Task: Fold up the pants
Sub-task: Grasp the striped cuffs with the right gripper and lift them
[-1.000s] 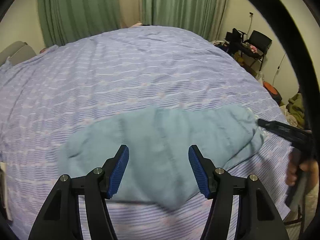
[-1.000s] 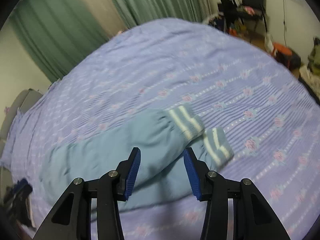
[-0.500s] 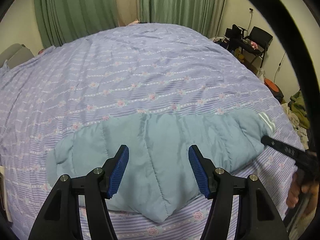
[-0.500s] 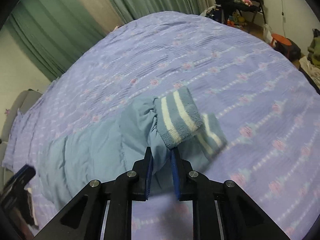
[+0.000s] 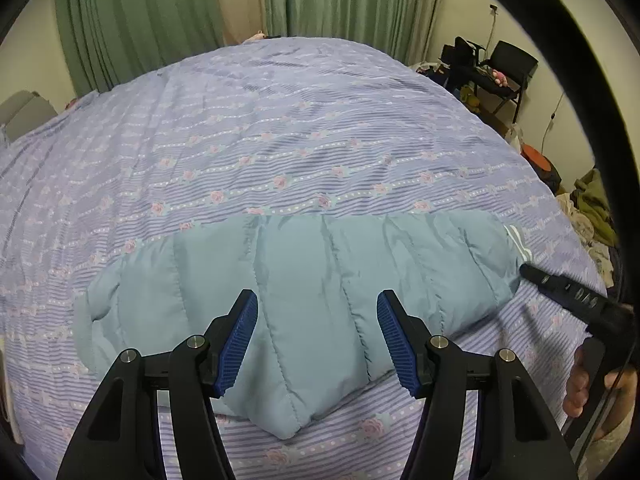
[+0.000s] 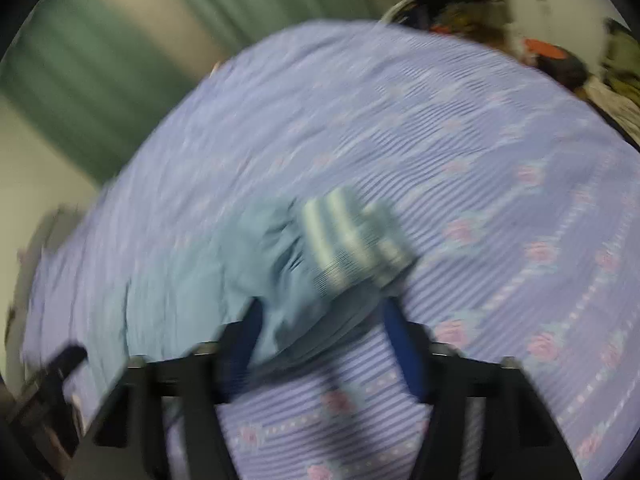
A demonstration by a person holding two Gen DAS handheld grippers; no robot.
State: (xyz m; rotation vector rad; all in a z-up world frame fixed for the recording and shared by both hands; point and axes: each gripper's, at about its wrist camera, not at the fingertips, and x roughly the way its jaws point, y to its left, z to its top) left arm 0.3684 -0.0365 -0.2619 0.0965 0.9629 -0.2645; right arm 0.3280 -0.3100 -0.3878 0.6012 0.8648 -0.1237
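Observation:
Light blue quilted pants (image 5: pixel 304 288) lie flat across the near part of the bed, the legs folded onto each other, the striped cuffs (image 5: pixel 518 240) at the right end. My left gripper (image 5: pixel 316 340) is open and empty, hovering above the pants' middle. In the blurred right wrist view, my right gripper (image 6: pixel 320 344) is open just short of the pant legs (image 6: pixel 240 276) and the white-striped cuffs (image 6: pixel 352 236), holding nothing. The right gripper also shows in the left wrist view (image 5: pixel 568 292) beside the cuff end.
The bed has a purple striped cover with pink roses (image 5: pixel 280 128). Green curtains (image 5: pixel 140 20) hang behind it. A black chair and clutter (image 5: pixel 504 68) stand at the right, with clothes piled by the bed's right edge (image 5: pixel 592 208).
My right gripper, shut on the cuff end half a second ago, has opened and let the pants go, and is moving. The pants now lie flatter. The left gripper stayed open above them.

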